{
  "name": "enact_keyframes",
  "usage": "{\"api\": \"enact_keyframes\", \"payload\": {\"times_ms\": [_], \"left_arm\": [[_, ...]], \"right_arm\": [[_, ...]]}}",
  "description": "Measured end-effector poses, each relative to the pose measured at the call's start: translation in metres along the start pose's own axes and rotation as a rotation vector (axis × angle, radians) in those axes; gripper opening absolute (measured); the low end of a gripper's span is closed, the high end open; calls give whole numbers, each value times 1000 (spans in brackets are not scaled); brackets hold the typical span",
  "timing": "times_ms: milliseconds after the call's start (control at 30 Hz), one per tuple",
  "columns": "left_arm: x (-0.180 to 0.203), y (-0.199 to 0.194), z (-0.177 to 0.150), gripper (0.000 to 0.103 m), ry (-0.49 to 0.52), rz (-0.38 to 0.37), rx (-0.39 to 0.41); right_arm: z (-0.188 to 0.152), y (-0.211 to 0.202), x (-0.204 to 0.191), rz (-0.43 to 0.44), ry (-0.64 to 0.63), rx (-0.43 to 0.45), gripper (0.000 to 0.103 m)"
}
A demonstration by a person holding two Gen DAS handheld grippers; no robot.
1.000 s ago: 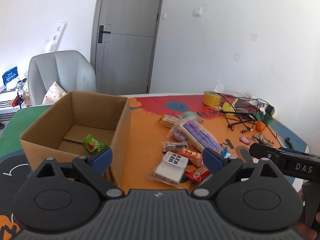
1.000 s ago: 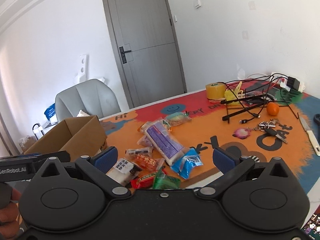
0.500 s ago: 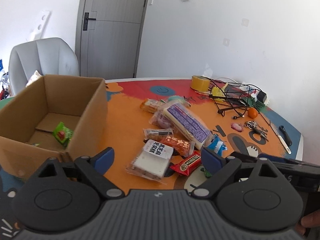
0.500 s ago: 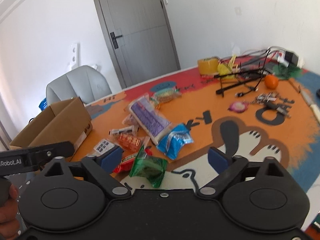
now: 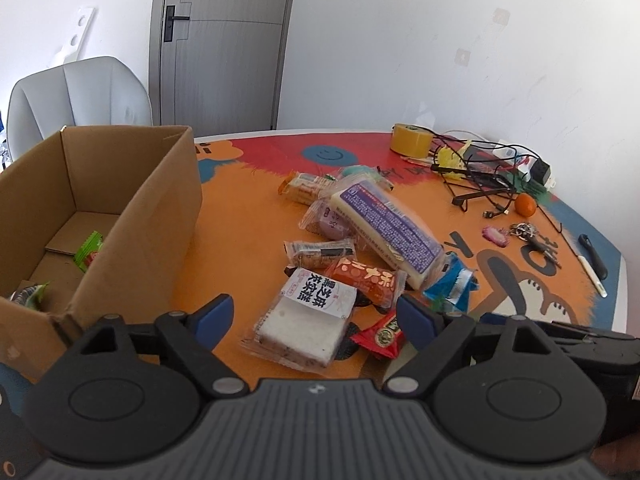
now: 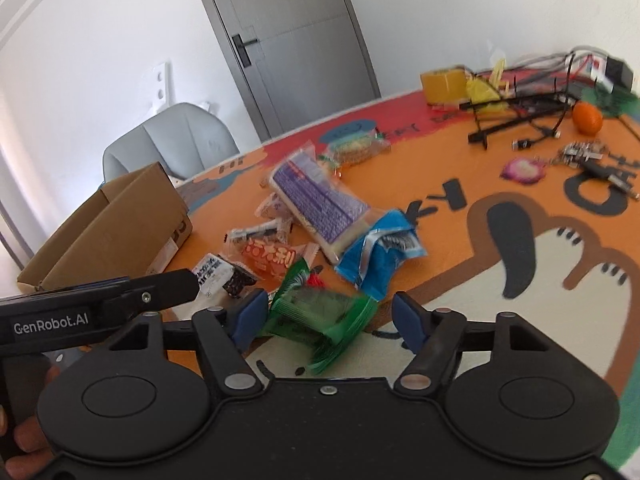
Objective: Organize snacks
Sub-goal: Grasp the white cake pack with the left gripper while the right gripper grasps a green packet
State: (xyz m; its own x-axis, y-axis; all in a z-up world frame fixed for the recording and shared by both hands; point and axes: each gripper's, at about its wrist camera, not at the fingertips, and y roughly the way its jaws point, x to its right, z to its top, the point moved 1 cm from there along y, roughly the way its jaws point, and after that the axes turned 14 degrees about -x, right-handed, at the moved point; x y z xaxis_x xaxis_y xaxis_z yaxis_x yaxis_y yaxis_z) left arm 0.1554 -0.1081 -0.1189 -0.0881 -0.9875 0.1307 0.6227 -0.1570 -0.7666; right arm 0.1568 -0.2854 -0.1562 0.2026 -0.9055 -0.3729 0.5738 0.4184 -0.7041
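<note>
HIDDEN: right view blurred, green packet (image 6: 320,316) print unreadable; box (image 5: 132,216) cut off at 9 o'clock, inside partly hidden | L tongs (image 5: 312,316): wide, closing, white packet (image 5: 304,320) between jaws, no touch seen | R tongs (image 6: 326,318): half apart, closing round green packet at 6 o'clock, pads not pressing | snack pile mid-mat (image 5: 248,248), box at 9 o'clock.

The cardboard box (image 5: 120,216) is cut off by the left wrist view's left edge, and its near wall hides part of its floor. The green packet (image 6: 320,316) beside the box is motion-blurred in the right wrist view, its print unreadable. Cables (image 6: 532,100) at the worktop's far end blur together.
</note>
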Motion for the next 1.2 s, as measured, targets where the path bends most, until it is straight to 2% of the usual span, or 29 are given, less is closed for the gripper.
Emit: {"api": "enact_keyframes", "payload": {"times_ms": [133, 233, 433, 667, 733, 767, 800, 867, 1200], "left_arm": [[0, 9, 3, 88, 0, 8, -10], [1, 16, 5, 87, 4, 16, -19], [3, 32, 5, 87, 18, 45, -29], [1, 47, 1, 81, 22, 80, -61], [2, 47, -1, 75, 30, 90, -51], [3, 46, -2, 69, 32, 89, -50], [3, 45, -2, 57, 32, 84, -45], [3, 43, -2, 48, 27, 81, -42], [6, 19, -9, 47, 17, 57, -20]], "right_arm": [[0, 5, 1, -35, -22, 4, 50], [1, 3, 8, -13, -2, 8, 44], [-1, 0, 11, -21, -11, 12, 42], [-2, -2, 13, -39, -7, 13, 43], [-3, -2, 13, -44, -2, 19, 43], [-3, -2, 13, -46, 2, 21, 42], [-4, -3, 12, -48, 6, 23, 42], [-4, -4, 12, -52, 13, 23, 41], [-6, -16, 8, -42, 27, 42, 41]]}}
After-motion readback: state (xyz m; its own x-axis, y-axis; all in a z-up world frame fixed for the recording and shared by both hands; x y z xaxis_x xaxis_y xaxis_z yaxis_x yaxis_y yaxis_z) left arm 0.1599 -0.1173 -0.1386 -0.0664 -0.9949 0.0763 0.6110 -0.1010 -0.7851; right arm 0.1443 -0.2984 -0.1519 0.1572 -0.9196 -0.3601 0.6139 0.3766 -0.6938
